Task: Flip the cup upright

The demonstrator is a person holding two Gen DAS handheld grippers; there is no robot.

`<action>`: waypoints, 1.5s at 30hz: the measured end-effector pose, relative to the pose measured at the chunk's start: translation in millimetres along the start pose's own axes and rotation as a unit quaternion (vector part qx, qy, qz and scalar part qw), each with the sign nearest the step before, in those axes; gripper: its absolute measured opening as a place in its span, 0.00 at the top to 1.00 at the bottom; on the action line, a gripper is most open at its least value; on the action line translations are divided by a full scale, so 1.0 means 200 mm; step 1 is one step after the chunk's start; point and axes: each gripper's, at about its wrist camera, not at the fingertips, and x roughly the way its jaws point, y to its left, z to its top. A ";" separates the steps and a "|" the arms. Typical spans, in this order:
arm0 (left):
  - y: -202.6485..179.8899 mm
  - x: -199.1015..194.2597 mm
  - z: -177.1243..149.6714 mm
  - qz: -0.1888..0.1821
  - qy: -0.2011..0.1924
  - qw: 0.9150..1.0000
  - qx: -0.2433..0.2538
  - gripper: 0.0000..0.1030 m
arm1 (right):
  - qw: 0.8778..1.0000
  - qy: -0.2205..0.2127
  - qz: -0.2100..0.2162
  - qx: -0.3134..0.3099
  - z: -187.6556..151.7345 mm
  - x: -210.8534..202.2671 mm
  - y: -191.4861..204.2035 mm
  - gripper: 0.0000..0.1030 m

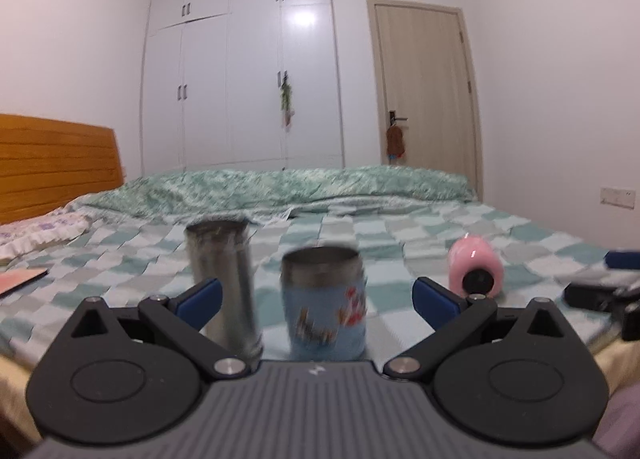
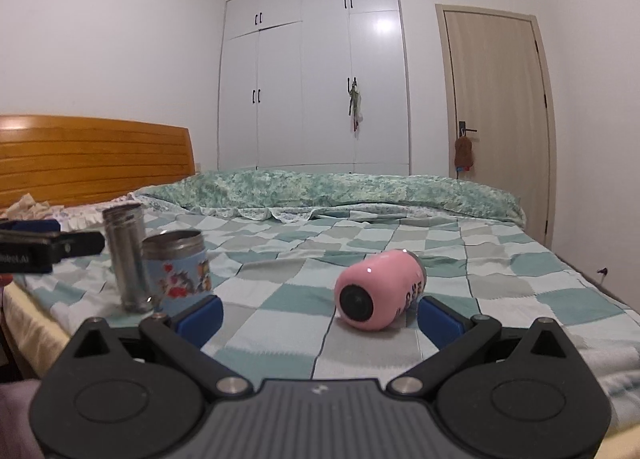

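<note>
I find the pink cup (image 2: 380, 291) lying on its side on the bed (image 2: 500, 259), long axis level, dark base toward my released right gripper (image 2: 320, 313); left gripper (image 1: 316, 297) likewise released.

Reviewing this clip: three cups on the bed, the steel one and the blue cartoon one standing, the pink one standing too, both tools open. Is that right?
Not quite. The pink cup lies on its side on the checked bedspread, dark base toward the camera, as the right wrist view shows. The steel cup and blue cup do stand, and the left tool and right tool are open.

Checked bed (image 2: 360, 343) bears pink cup (image 2: 378, 291), two tumblers (image 2: 176, 267).
</note>
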 end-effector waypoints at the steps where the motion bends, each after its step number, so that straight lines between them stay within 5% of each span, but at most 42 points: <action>1: 0.01 -0.01 -0.03 0.002 0.002 1.000 -0.001 0.00 | 1.000 -0.002 -0.005 -0.002 -0.02 -0.03 0.01 0.00; 13: 0.03 -0.07 -0.23 0.029 -0.015 0.999 -0.016 0.00 | 0.998 -0.031 -0.052 -0.026 -0.13 -0.13 0.06 0.00; 45: 0.02 -0.08 -0.24 0.030 -0.021 0.999 -0.013 0.00 | 0.998 -0.038 -0.055 -0.020 -0.14 -0.13 0.06 0.00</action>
